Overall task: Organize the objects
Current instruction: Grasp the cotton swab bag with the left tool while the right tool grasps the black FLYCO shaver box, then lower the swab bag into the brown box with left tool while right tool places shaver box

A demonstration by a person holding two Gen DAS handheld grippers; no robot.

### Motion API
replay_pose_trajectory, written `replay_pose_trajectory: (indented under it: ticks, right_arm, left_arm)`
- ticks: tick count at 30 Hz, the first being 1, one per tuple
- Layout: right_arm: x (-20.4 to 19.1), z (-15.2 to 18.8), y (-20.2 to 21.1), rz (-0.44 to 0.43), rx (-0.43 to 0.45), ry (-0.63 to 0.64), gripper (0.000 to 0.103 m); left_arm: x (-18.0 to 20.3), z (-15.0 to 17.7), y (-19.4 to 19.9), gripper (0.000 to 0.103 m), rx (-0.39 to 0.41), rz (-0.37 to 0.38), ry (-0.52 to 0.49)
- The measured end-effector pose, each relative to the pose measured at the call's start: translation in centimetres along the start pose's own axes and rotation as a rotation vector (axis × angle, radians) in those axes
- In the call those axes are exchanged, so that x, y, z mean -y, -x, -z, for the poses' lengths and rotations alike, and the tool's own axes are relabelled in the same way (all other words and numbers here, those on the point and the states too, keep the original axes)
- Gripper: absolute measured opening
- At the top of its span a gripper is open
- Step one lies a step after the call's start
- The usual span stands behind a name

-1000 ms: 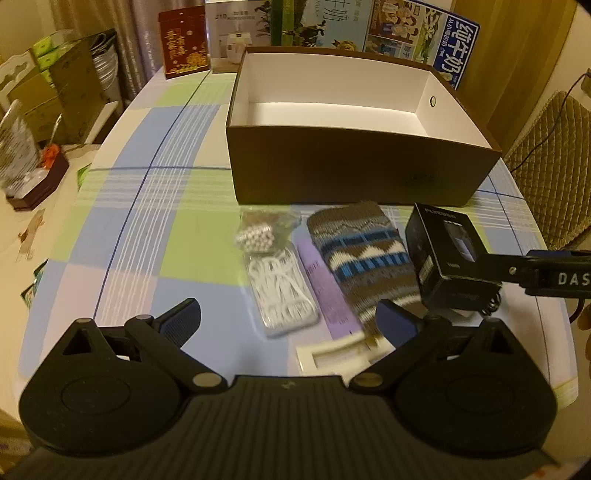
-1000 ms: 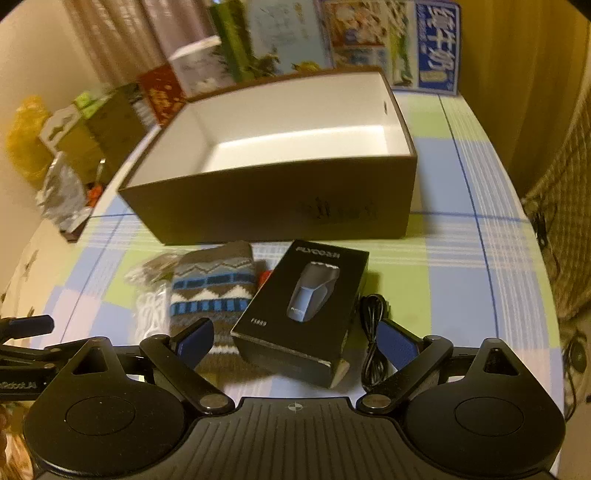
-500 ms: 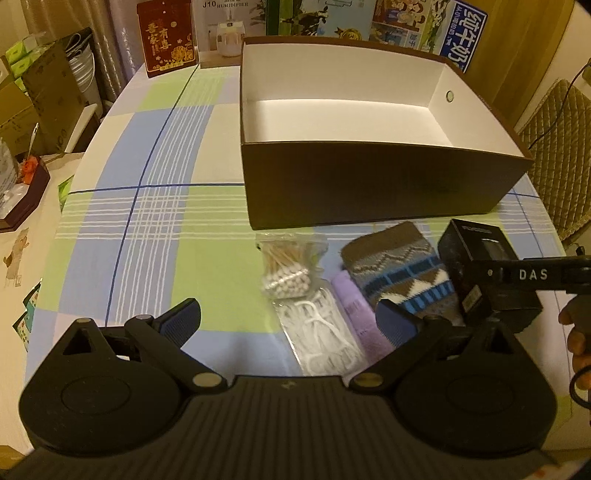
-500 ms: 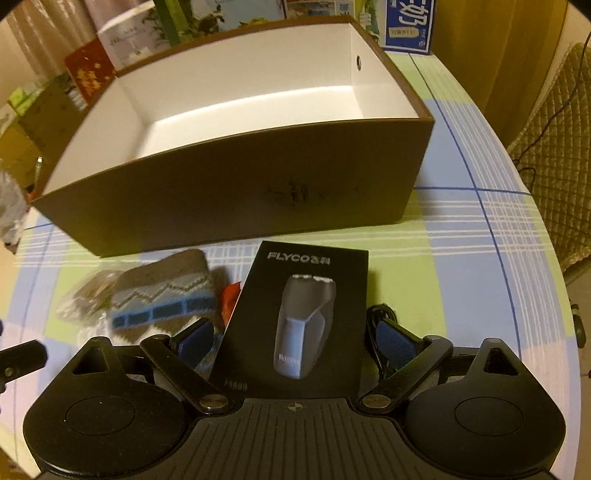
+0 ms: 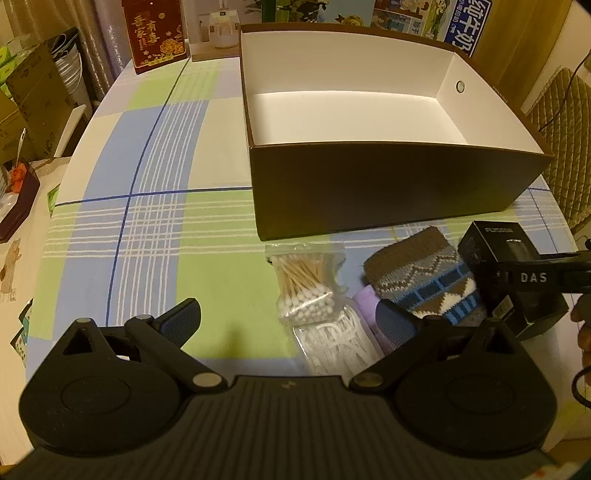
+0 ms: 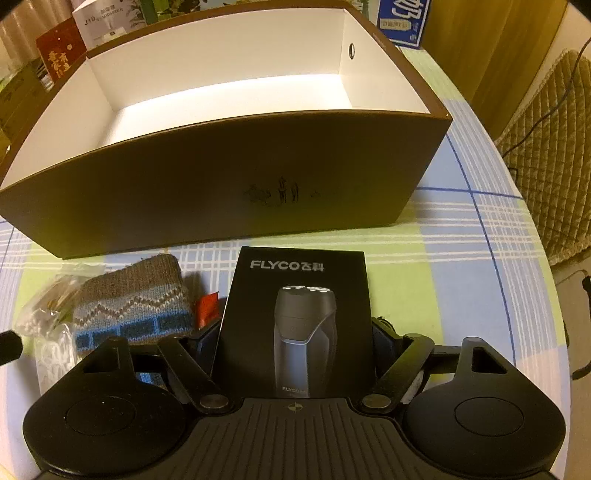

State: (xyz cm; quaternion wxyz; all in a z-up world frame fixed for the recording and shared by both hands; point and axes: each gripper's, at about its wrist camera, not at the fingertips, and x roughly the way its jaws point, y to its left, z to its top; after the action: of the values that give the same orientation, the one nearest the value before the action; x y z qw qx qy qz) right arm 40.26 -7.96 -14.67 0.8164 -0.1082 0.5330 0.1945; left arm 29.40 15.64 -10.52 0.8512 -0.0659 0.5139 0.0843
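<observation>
A large brown box (image 5: 388, 192) with a bare white inside stands open on the checked tablecloth. In front of it lie a bag of cotton swabs (image 5: 306, 284), a clear case of floss picks (image 5: 340, 347), a purple item (image 5: 364, 301) and a knitted pouch (image 5: 421, 275). My right gripper (image 6: 295, 339) is shut on the sides of a black shaver box (image 6: 299, 306), close to the brown box's (image 6: 229, 184) near wall. My left gripper (image 5: 288, 315) hangs open over the swabs and floss picks, holding nothing.
A red carton (image 5: 155, 33) and printed boxes stand behind the brown box. A padded chair (image 6: 546, 155) is off the table's right edge. A black cable (image 6: 386, 325) and a small red item (image 6: 207, 308) lie beside the shaver box. Bare cloth (image 5: 147, 221) spreads left.
My right gripper moved in around the shaver box and closed on its sides. My left gripper drifted left and forward, staying open.
</observation>
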Motion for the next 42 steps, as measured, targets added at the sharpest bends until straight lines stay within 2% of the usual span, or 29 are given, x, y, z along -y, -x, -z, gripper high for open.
replay_pose_trajectory:
  ticks: [9, 13, 14, 18, 21, 22, 26, 32, 37, 42]
  right_arm:
    - [1.6, 0.3, 3.2, -0.039, 0.075, -0.083, 0.077]
    - [2.2, 0.6, 4.2, -0.041, 0.089, -0.115, 0.077]
    - [2.4, 0.8, 4.4, -0.013, 0.098, -0.174, 0.077]
    - [3.1, 1.2, 5.1, -0.003, 0.108, -0.202, 0.077]
    - [3.8, 1.5, 5.4, 0.001, 0.114, -0.221, 0.077]
    - [4.0, 1.6, 5.5, 0.003, 0.115, -0.228, 0.077]
    - [4.7, 2.0, 5.9, 0.006, 0.121, -0.243, 0.077]
    - [5.6, 2.2, 7.0, -0.015, 0.145, -0.243, 0.077]
    - [6.1, 1.9, 8.6, -0.049, 0.181, -0.224, 0.077]
    - [6.1, 0.5, 10.3, -0.098, 0.225, -0.187, 0.077]
  left_arm:
    - [0.2, -0.9, -2.4, 0.096, -0.026, 0.0, -0.035]
    - [0.3, -1.6, -3.7, 0.088, -0.037, -0.006, -0.031]
    - [0.3, -1.8, -4.2, 0.085, -0.04, -0.007, -0.027]
    - [0.2, -2.1, -5.9, 0.076, -0.066, -0.012, -0.017]
    - [0.0, -2.2, -6.9, 0.053, -0.093, -0.014, -0.002]
    - [-0.2, -2.2, -7.2, 0.039, -0.097, -0.013, 0.005]
    - [-0.4, -1.9, -7.2, 0.025, -0.085, -0.024, 0.005]
    - [-1.2, -0.9, -4.8, 0.023, -0.041, -0.044, 0.029]
    - [-1.9, 0.3, -0.9, 0.023, 0.01, -0.045, 0.073]
    - [-1.2, -0.8, 3.8, 0.023, 0.094, -0.042, 0.101]
